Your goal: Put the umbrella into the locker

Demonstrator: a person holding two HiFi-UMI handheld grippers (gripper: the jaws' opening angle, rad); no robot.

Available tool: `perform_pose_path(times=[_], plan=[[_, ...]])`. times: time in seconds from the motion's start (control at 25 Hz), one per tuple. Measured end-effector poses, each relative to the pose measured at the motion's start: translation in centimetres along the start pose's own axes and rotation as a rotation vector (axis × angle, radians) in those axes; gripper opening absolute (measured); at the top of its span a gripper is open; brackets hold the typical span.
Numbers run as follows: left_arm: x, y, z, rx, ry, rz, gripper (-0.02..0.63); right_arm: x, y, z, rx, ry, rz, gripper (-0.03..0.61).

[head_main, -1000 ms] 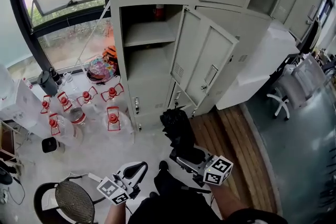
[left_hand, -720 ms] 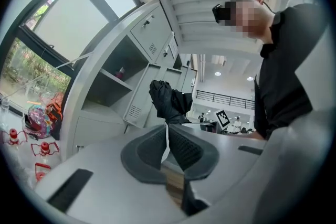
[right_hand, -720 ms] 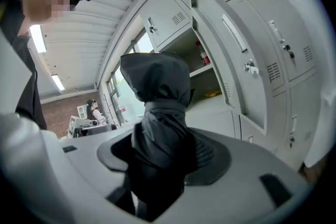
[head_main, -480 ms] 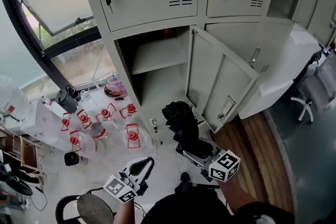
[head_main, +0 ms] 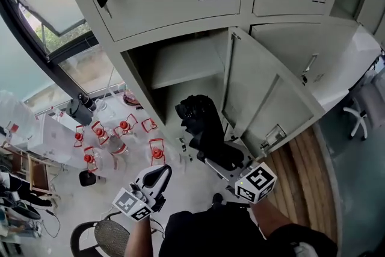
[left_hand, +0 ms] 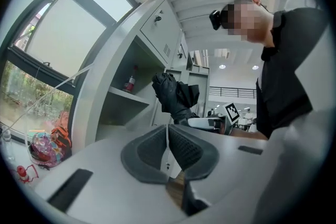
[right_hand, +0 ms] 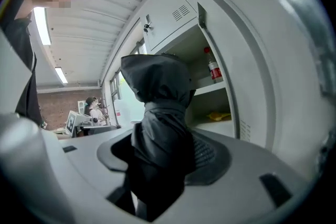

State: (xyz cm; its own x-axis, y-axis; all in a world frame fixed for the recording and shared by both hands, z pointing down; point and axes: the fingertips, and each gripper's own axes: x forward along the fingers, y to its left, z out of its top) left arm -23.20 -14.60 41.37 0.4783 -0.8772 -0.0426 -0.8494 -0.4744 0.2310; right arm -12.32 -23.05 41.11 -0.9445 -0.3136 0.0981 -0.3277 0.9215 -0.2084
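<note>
Left gripper (head_main: 161, 171) sits nearest me, low at left. Its jaws are pressed together with nothing between them.

Right gripper (head_main: 215, 164) is just right of it and a little farther out. Its jaws are clamped on the lower part of the folded black umbrella (head_main: 201, 126). The umbrella stands roughly upright, bunched top uppermost, in front of the open locker (head_main: 180, 69) compartment. I cannot tell whether the top has crossed the opening.

The locker door (head_main: 264, 93) swings out to the right of the umbrella.

Inside, a shelf (head_main: 183, 63) divides the compartment. A red-capped bottle (right_hand: 212, 68) stands on it, and something yellow (right_hand: 218, 115) lies below.

Far left, on the floor, stand clear jugs with red handles (head_main: 123, 129).
</note>
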Motion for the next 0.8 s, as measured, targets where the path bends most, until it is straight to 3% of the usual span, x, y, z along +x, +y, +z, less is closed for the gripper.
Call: perform_pose_path(times=[0.4,0.8], plan=[[0.5,5.6,4.6,-0.006,-0.041,-0.191,0.025,6.2,-3.1,6.0,-0.065,-0.018,-0.196,0.258],[1.3,7.8,6.5,-0.001,-0.069,-0.289,0.025,9.8,-4.9,10.1,-0.145,0.036,-0.288,0.261]])
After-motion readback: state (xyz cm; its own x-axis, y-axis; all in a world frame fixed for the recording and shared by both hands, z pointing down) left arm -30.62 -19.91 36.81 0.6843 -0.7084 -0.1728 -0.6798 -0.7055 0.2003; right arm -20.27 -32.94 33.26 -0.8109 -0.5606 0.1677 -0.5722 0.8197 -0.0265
